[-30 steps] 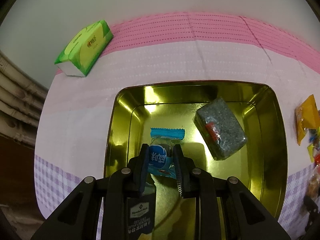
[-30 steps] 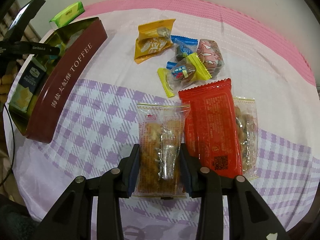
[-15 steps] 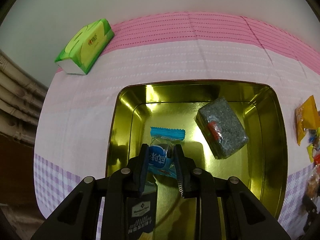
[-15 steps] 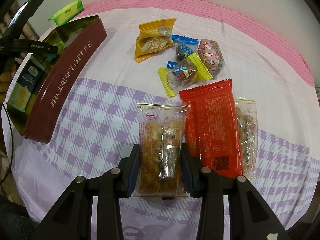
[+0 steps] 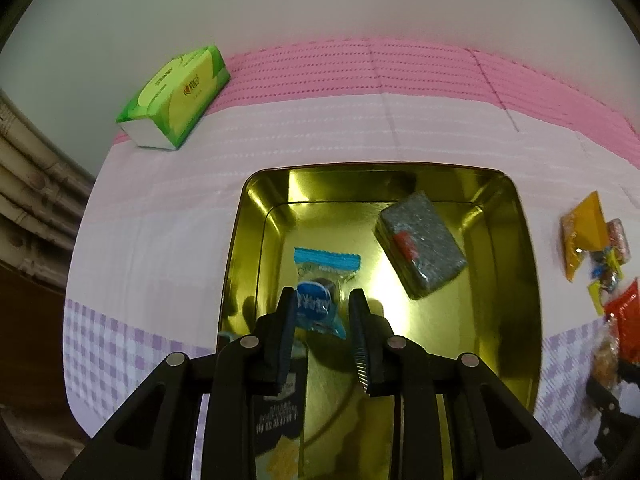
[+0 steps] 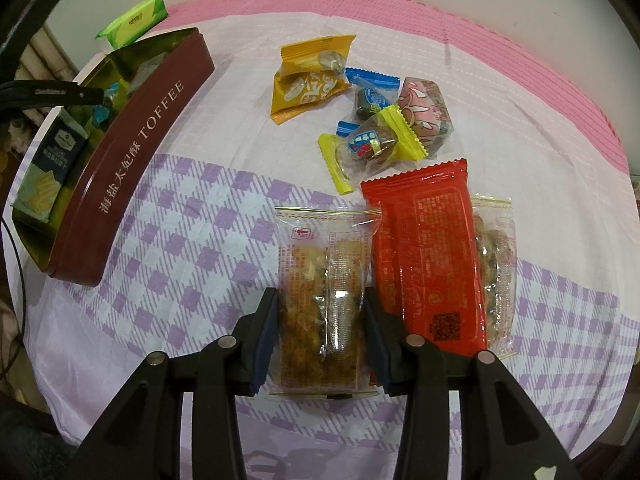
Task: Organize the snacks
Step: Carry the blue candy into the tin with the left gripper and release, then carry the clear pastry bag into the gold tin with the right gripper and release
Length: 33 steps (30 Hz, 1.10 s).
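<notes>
The left tool [image 5: 323, 307] is parting its jaws over the gold-lined tin [image 5: 516, 264], letting go of the blue-wrapped candy [image 5: 320, 300], which is now touching only one pad; it would do well to open fully and lift straight up so the wrapper is not dragged along. The right tool [image 6: 320, 312] is also easing its jaws apart around the clear-wrapped pastry bar [image 6: 324, 292] lying on the checked cloth of the worktop [image 6: 192, 208], beside the red packet [image 6: 432, 252]. The candy is small, dark and round under a crinkly blue wrapper, sitting near the grey block [image 5: 424, 252] in the tin.
</notes>
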Each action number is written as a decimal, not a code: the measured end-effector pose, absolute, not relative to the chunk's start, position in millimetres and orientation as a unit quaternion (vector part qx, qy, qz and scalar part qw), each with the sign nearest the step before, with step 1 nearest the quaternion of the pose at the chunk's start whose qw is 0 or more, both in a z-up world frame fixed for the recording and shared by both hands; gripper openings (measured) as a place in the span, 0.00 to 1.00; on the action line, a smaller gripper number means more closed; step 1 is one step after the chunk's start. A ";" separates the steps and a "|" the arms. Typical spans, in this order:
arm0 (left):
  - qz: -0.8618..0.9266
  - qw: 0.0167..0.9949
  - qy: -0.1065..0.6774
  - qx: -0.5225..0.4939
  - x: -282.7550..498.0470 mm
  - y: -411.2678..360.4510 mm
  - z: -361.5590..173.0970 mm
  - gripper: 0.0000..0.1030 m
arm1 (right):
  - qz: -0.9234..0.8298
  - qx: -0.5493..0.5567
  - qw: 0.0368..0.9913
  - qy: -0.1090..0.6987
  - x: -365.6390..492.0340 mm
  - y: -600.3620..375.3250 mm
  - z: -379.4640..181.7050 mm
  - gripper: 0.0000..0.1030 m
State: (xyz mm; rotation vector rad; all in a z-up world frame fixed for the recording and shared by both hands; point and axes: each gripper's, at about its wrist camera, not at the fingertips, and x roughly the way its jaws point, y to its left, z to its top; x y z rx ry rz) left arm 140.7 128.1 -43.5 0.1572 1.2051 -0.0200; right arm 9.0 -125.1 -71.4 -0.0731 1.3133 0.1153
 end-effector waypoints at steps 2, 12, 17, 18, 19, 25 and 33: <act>-0.010 0.824 0.563 0.067 134.2 129.8 -39.4 0.36 | 0.056 -0.030 0.788 0.612 9.5 -126.7 -71.4 0.40; 0.012 0.839 0.543 0.041 95.0 140.3 -21.8 0.38 | 0.056 -0.035 0.783 0.619 11.1 -128.7 -72.6 0.40; 0.031 0.844 0.535 0.024 75.4 152.0 -17.5 0.38 | 0.052 -0.034 0.778 0.625 13.9 -125.9 -72.2 0.36; 0.039 0.846 0.531 0.020 70.9 156.0 -15.7 0.38 | 0.051 -0.034 0.778 0.626 13.8 -126.2 -72.0 0.34; 0.045 0.848 0.528 0.015 67.2 159.8 -14.1 0.38 | 0.053 -0.033 0.776 0.628 14.6 -124.4 -72.1 0.34; 0.064 0.853 0.518 -0.007 52.3 175.2 -9.1 0.46 | 0.051 -0.023 0.775 0.630 14.9 -127.8 -70.6 0.33; 0.065 0.859 0.508 -0.005 40.2 180.1 -8.5 0.51 | 0.049 -0.011 0.785 0.617 18.9 -127.4 -51.5 0.33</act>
